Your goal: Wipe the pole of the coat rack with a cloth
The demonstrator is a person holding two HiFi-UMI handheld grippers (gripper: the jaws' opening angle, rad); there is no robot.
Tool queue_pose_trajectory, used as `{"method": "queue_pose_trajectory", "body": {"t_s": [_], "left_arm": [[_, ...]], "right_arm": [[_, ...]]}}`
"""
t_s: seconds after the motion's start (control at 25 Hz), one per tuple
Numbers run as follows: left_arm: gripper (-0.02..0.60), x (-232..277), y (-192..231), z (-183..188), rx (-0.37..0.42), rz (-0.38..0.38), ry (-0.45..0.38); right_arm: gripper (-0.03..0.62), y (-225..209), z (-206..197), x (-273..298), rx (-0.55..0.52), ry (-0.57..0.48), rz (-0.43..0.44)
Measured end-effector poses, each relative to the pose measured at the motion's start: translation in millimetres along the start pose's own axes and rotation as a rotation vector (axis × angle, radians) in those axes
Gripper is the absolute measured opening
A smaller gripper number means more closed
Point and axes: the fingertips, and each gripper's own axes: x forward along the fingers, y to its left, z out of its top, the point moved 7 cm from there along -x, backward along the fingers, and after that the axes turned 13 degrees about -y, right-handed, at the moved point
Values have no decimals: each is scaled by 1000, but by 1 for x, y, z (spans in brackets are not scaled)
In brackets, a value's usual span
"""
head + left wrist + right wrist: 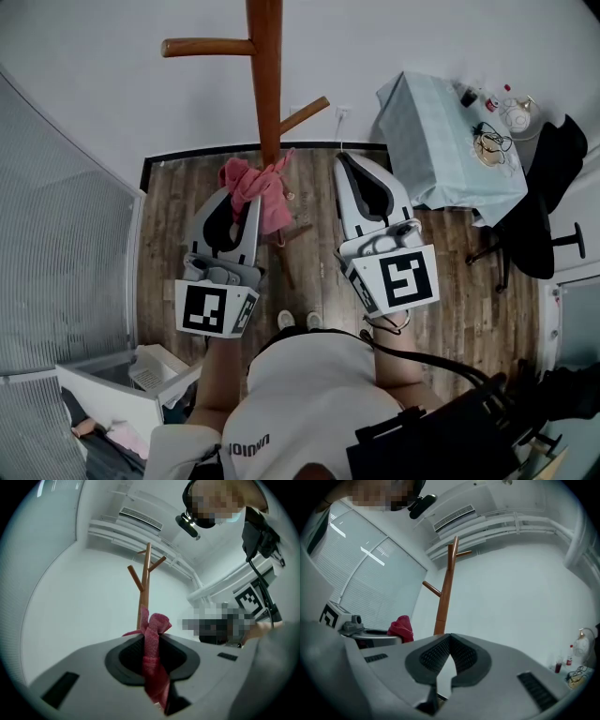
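Observation:
The wooden coat rack pole (265, 84) rises in the middle of the head view, with pegs sticking out left and right. My left gripper (246, 190) is shut on a pink cloth (260, 190), which is bunched right against the pole's lower part. Seen from the left gripper view, the cloth (153, 641) hangs pinched between the jaws of the left gripper (151, 645), and the pole (145, 585) stands just behind it. My right gripper (350, 161) is to the right of the pole, apart from it. In its own view the right gripper (449, 640) is shut and holds nothing.
A table with a pale green cover (441, 141) stands at the back right, with bottles and cables on it. A black office chair (544, 216) is beside it. A blind-covered glass wall (56, 253) runs along the left. A white box (122, 384) sits near my left.

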Motion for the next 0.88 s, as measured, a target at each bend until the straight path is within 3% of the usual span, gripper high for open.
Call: {"method": "queue_pose_trajectory", "body": {"t_s": [0.88], "left_arm": [[78, 2, 6, 8, 4, -3, -9]], "right_arm": [[18, 2, 0, 3, 23, -16, 15]]}}
